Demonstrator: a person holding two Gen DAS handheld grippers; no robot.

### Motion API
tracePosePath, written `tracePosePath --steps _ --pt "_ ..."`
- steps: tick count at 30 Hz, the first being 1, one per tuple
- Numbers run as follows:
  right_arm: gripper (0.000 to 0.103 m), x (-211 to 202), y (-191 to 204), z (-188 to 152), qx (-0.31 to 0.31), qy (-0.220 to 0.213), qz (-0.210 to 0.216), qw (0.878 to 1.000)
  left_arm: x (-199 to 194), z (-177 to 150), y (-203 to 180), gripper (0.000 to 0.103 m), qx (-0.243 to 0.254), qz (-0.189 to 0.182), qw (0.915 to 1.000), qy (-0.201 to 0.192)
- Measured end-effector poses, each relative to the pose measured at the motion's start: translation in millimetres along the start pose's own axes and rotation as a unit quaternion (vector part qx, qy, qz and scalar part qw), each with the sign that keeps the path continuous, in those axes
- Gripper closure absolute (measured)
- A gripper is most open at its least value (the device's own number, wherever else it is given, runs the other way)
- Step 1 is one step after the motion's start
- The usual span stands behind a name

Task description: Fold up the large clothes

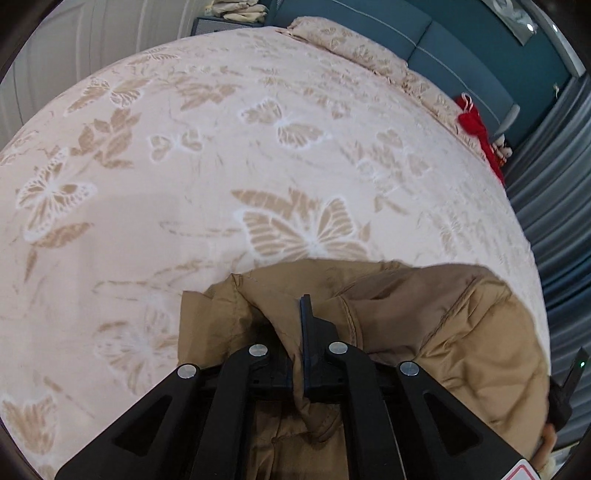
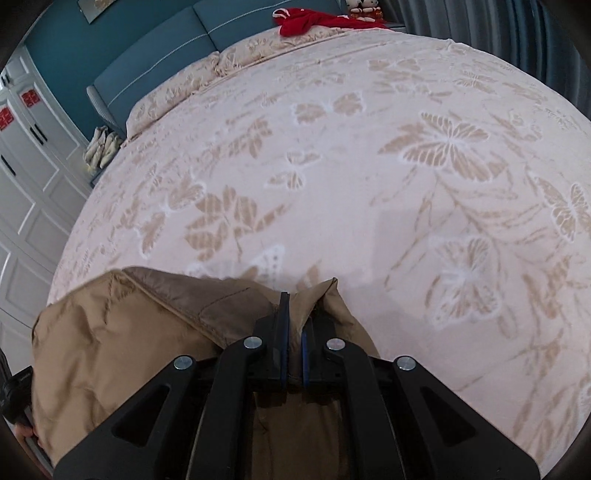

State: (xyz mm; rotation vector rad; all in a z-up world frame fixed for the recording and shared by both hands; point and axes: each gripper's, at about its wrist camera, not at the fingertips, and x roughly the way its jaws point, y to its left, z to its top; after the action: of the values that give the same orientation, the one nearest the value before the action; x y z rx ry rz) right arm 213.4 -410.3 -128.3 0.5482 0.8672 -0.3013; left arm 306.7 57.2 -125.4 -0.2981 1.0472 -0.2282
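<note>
A tan padded jacket (image 1: 461, 325) hangs between my two grippers at the near edge of the bed. My left gripper (image 1: 301, 317) is shut on a bunched fold of the jacket at its left end. The jacket also shows in the right wrist view (image 2: 122, 332), where my right gripper (image 2: 295, 314) is shut on a pinched fold at its right end. The cloth spans from one gripper toward the other, held up above the bedspread. The lower part of the jacket is hidden below my grippers.
A pink bedspread with beige butterflies (image 1: 258, 166) covers the bed (image 2: 369, 184). A blue headboard (image 1: 480, 44) and pillows (image 1: 343, 44) lie at the far end. A red garment (image 2: 306, 20) lies by the pillows. White wardrobe doors (image 2: 26, 166) stand at one side, grey curtains (image 1: 554, 221) at the other.
</note>
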Motion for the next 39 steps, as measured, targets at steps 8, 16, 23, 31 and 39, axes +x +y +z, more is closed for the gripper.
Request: tracePosePath --steps 8,16,23,31,39 --pt "0.099 7 -4 -7 0.008 -0.011 0.011 1.000 10 -11 3 0.093 0.009 0.003 0.9998 -0.014" --pt "0.044 -76 -41 18 0.100 -0.081 0.078 0.989 -32 10 20 0.091 -0.027 -0.032 0.9991 0.010" --pt "0.044 -172 -46 25 0.069 -0.160 0.084 0.981 -111 26 21 0.090 -0.003 -0.079 0.9966 -0.025" --pt "0.041 -129 -6 10 -0.017 -0.081 0.067 0.994 -120 28 21 0.090 -0.020 -0.071 0.9968 -0.032" --pt "0.038 -57 15 29 -0.042 -0.021 0.058 0.997 -109 25 46 0.089 0.045 -0.042 0.9978 0.024"
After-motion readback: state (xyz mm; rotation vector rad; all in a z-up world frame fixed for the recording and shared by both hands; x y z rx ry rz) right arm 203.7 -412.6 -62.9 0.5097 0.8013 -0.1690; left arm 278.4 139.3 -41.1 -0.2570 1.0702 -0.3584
